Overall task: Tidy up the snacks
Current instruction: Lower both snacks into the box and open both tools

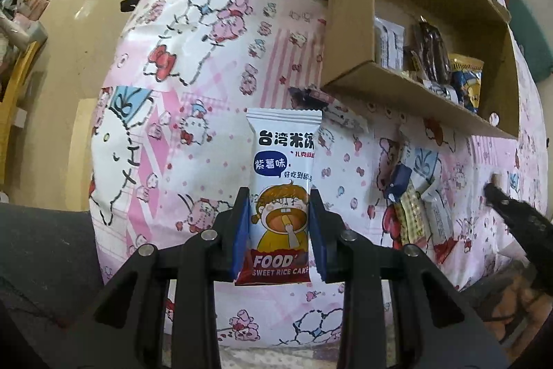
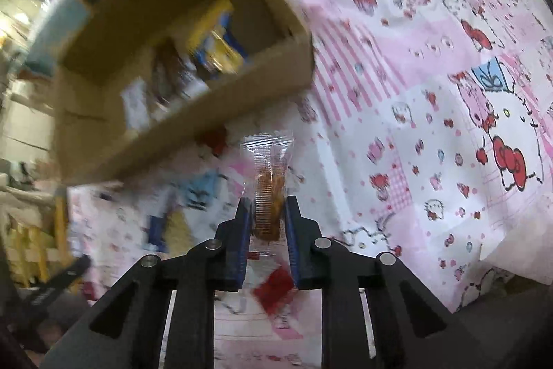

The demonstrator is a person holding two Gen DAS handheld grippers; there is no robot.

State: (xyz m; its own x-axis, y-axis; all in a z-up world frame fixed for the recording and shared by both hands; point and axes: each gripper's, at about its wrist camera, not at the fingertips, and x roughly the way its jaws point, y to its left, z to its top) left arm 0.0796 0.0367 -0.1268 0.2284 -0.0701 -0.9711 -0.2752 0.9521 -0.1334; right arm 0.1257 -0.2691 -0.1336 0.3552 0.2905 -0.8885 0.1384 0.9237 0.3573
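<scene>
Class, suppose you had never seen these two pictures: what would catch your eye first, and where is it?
First, the white sweet rice cake packet with its cartoon child, clamped upright in the left tongs at the middle of the left view. Next, the clear packet with an orange snack pinched in the right tongs. Behind both, an open cardboard box holding snacks sits on the pink cartoon bedsheet.

Both views show strong fisheye bending, with dark vignetted corners and straight lines curving toward the edges. The left wrist view is sharp and evenly lit by soft indoor light, with the rice cake packet [image 1: 284, 196] crisp at centre and only faint shadow under the cardboard box [image 1: 349, 33] at upper right. The right wrist view is smeared by motion blur, worst across its box [image 2: 193, 113] at upper left, while the fingers [image 2: 242, 230] stay sharp.
</scene>
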